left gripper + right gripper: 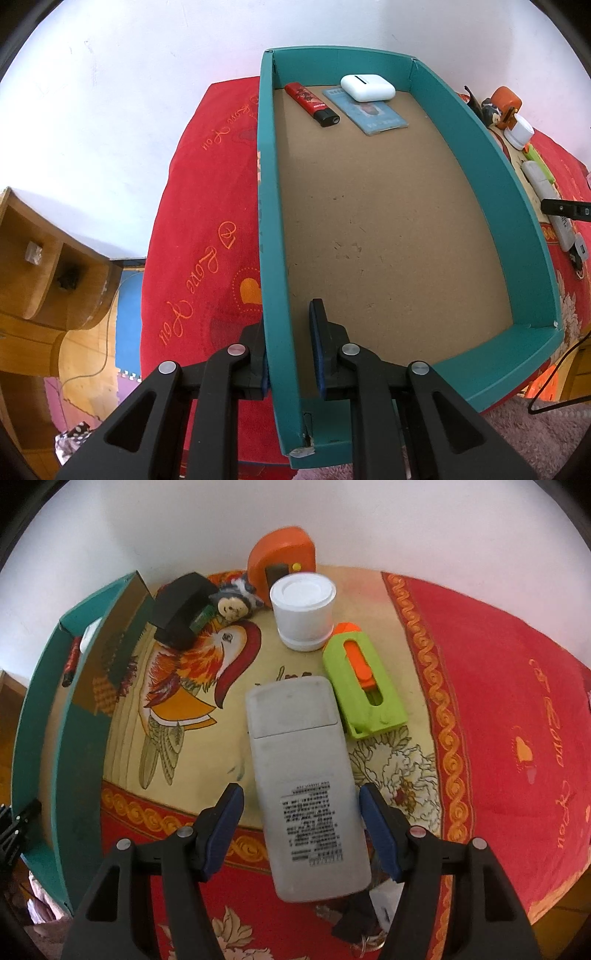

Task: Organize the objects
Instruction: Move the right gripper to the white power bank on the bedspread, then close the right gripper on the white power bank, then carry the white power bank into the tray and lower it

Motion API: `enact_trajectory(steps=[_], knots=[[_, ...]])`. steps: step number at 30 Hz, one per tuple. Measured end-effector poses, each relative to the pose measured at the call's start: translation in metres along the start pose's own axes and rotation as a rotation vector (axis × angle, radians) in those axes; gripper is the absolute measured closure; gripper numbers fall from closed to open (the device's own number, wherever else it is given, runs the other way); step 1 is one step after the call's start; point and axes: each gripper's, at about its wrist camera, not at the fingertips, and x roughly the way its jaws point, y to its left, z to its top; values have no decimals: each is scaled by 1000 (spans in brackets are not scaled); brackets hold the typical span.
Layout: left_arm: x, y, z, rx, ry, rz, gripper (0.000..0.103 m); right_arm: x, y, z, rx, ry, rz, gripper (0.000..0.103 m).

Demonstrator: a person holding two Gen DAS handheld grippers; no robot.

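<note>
My left gripper (287, 320) is shut on the near left wall of the teal box (480, 140), one finger inside and one outside. At the box's far end lie a red lighter (312, 104), a blue card (365, 112) and a white earbud case (367, 87). In the right wrist view a white remote (299, 760) lies face down on the patterned cloth. My right gripper (301, 794) stands open over the remote's lower half, a blue pad on either side, with a visible gap on the left.
Beyond the remote are a green and orange utility knife (364, 686), a white jar (303, 609), an orange device (282, 559), a black case (181, 607) and a small plush toy (234, 602). The teal box (40, 701) borders the left. Keys (364, 941) lie under the remote's near end.
</note>
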Motion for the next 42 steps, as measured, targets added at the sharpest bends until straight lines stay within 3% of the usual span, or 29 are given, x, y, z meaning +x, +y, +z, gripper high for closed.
enact_trajectory(steps=[8, 12, 18, 23, 31, 42], knots=[[0, -1, 1, 0, 0, 1, 85, 6, 6, 7, -89, 17, -4, 37], [0, 0, 0, -1, 1, -1, 85, 5, 2, 6, -81, 11, -6, 48], [0, 0, 0, 0, 0, 0, 85, 5, 1, 4, -74, 5, -8, 49], [0, 0, 2, 0, 1, 1, 85, -3, -5, 4, -1, -13, 68, 49], [1, 0, 2, -1, 2, -1, 85, -26, 12, 3, -3, -54, 135, 49], [1, 0, 2, -1, 2, 0, 85, -75, 87, 34, -50, -113, 285, 49]])
